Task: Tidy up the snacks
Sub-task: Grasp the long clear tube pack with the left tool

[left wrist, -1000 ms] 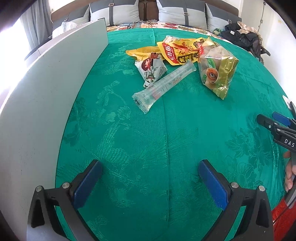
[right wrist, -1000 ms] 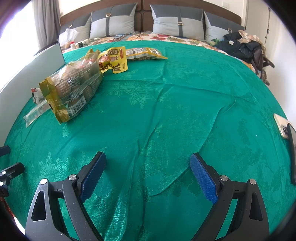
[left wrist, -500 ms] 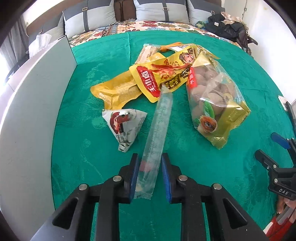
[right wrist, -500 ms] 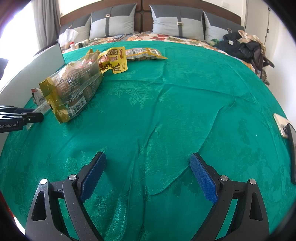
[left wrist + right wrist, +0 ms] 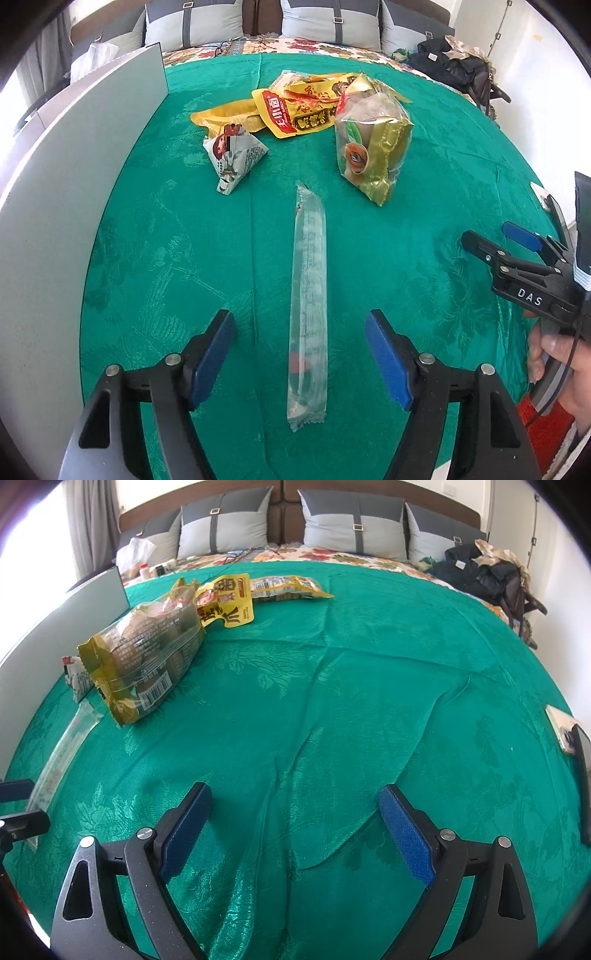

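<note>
perhaps crinkly clear tubular packet (image 5: 308, 295)

The right claw (image 5: 515, 245) has white letters on its black body. They say "DAS".

The yellow bag (image 5: 295, 110) has a red patch with white Chinese signs on it, and big dark Chinese signs next to that. From the right wrist view, a yellow bag (image 5: 229, 603) shows big dark Chinese signs too.

The gold bag (image 5: 144, 664) has a white label with a bar code and small print. The print is too small to read.

The small white pack (image 5: 232, 157) has tiny print, too small to read as well.
</note>
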`<action>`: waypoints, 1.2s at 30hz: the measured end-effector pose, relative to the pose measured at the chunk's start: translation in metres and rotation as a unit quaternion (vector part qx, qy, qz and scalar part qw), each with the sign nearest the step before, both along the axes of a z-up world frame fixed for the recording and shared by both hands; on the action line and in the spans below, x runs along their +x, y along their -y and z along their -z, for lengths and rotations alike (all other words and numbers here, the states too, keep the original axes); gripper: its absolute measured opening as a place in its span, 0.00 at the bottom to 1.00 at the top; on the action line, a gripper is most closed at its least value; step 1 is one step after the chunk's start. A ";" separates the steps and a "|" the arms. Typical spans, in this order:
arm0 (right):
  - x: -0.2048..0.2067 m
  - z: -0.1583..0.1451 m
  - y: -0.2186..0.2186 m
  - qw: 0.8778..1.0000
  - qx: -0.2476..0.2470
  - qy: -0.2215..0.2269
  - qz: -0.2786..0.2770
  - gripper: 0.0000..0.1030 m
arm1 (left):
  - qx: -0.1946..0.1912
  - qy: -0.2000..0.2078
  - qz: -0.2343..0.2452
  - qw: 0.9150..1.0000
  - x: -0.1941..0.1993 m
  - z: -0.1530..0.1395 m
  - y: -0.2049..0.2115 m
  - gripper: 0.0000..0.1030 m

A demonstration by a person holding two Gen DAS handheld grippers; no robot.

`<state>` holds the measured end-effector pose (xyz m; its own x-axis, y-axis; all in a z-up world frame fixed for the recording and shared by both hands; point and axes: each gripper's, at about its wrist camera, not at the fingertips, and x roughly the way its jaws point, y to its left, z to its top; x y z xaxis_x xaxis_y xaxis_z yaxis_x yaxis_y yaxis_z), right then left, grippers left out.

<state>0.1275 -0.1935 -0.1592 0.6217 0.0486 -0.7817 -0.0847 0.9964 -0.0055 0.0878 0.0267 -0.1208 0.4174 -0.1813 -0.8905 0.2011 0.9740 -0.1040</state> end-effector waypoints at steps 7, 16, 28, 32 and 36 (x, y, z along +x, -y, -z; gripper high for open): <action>0.000 0.000 0.000 1.000 0.000 0.000 0.000 0.92 | 0.039 0.028 -0.025 0.999 0.016 0.014 -0.003 1.00; 0.000 0.000 0.000 1.000 0.000 0.000 0.001 0.92 | 0.036 0.069 -0.025 0.997 0.010 0.018 -0.016 1.00; 0.000 0.000 0.001 1.000 0.000 0.000 0.001 0.92 | 0.036 0.076 -0.025 0.996 0.006 0.018 -0.014 1.00; 0.000 0.000 0.001 1.000 0.000 0.000 0.001 0.92 | 0.036 0.076 -0.026 0.996 0.006 0.018 -0.014 1.00; 0.000 0.000 0.001 1.000 0.000 0.000 0.001 0.92 | 0.035 0.076 -0.026 0.996 0.006 0.018 -0.014 1.00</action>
<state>0.1279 -0.1941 -0.1594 0.6226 0.0470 -0.7811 -0.0821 0.9966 -0.0055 0.0943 0.0404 -0.1390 0.5551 -0.0951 -0.8263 0.1591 0.9872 -0.0067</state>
